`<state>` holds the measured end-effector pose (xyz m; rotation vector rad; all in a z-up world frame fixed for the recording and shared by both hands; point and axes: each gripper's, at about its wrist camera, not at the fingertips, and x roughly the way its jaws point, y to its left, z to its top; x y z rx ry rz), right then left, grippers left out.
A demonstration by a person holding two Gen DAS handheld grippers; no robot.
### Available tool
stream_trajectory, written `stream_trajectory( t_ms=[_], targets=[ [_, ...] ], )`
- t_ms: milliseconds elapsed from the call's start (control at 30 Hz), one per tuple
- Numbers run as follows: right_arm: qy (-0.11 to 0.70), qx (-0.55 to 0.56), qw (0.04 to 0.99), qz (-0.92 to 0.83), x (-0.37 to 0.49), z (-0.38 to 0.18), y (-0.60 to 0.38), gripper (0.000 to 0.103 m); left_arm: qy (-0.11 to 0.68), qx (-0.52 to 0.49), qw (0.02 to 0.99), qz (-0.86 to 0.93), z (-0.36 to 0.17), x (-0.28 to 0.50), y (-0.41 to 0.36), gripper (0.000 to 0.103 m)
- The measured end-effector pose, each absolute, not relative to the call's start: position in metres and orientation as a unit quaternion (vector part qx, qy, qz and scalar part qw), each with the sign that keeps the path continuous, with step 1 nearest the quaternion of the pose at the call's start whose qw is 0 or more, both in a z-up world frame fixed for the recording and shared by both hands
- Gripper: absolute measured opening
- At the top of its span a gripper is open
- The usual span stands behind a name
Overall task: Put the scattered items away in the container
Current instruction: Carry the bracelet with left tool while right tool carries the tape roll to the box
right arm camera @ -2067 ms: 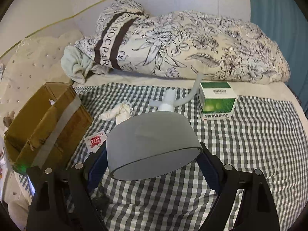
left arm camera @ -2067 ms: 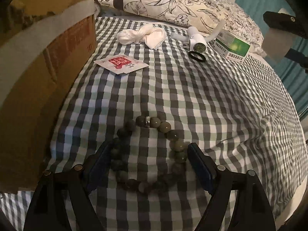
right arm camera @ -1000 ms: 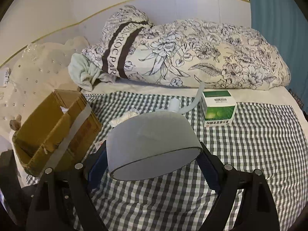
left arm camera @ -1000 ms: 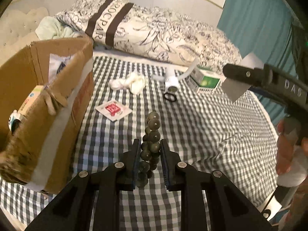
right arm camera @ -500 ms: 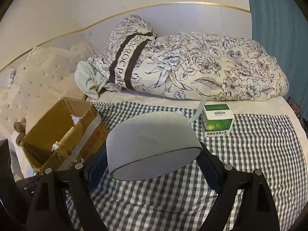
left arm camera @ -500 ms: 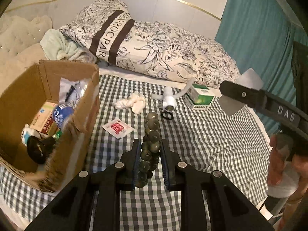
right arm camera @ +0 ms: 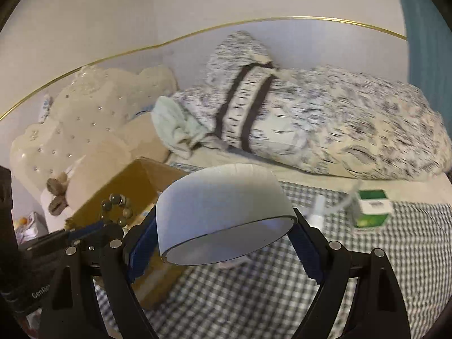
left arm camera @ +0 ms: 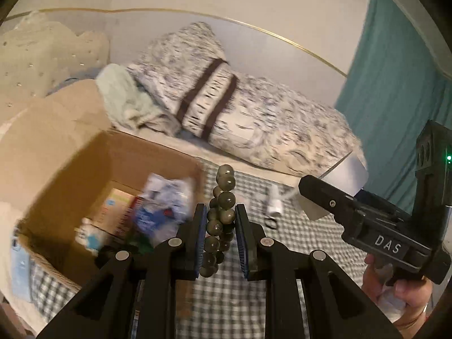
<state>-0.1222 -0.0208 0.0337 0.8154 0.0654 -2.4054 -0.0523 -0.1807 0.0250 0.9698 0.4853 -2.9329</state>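
Note:
My left gripper (left arm camera: 218, 220) is shut on a green bead bracelet (left arm camera: 223, 197), held in the air just right of the open cardboard box (left arm camera: 84, 152), which holds several items. The bracelet also shows in the right wrist view (right arm camera: 117, 207), above the box (right arm camera: 132, 180). My right gripper (right arm camera: 223, 234) is shut on a grey paper bowl (right arm camera: 223, 209), held above the checkered bed. It shows in the left wrist view (left arm camera: 336, 186) at the right, bowl (left arm camera: 346, 173) in its jaws.
On the checkered sheet (right arm camera: 409, 254) lie a green and white box (right arm camera: 371, 207), a white tube piece (left arm camera: 274, 202) and a black ring (left arm camera: 271, 223). A floral pillow (left arm camera: 254, 118) and a mint cloth (left arm camera: 124, 99) lie behind. A teal curtain (left arm camera: 395, 84) hangs at the right.
My left gripper closed on the bracelet, lifted it off the sheet and carried it up and left to the box. My right gripper rose a little with the bowl.

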Motion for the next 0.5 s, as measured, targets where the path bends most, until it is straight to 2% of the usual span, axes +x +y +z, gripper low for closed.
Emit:
stream_trajectory(
  t_ms=[233, 433, 467, 500],
  targets=[
    [0.045, 0.336, 0.343, -0.876, -0.134, 0.013, -0.102, 0.086, 0.158, 0.330, 0.071, -0.928, 0.003, -0.058, -0.239, 0.020],
    [0.054, 0.358, 0.358, -0.861, -0.153, -0.005, -0.149, 0.086, 0.172, 0.353, 0.082, -0.916, -0.027, -0.064, -0.264, 0.020],
    [0.058, 0.361, 0.361, -0.858, -0.155, -0.008, -0.155, 0.087, 0.173, 0.355, 0.085, -0.915, -0.030, -0.065, -0.267, 0.022],
    [0.063, 0.363, 0.363, -0.856, -0.157, -0.010, -0.160, 0.089, 0.180, 0.352, 0.082, -0.915, -0.033, -0.066, -0.271, 0.030]
  ],
)
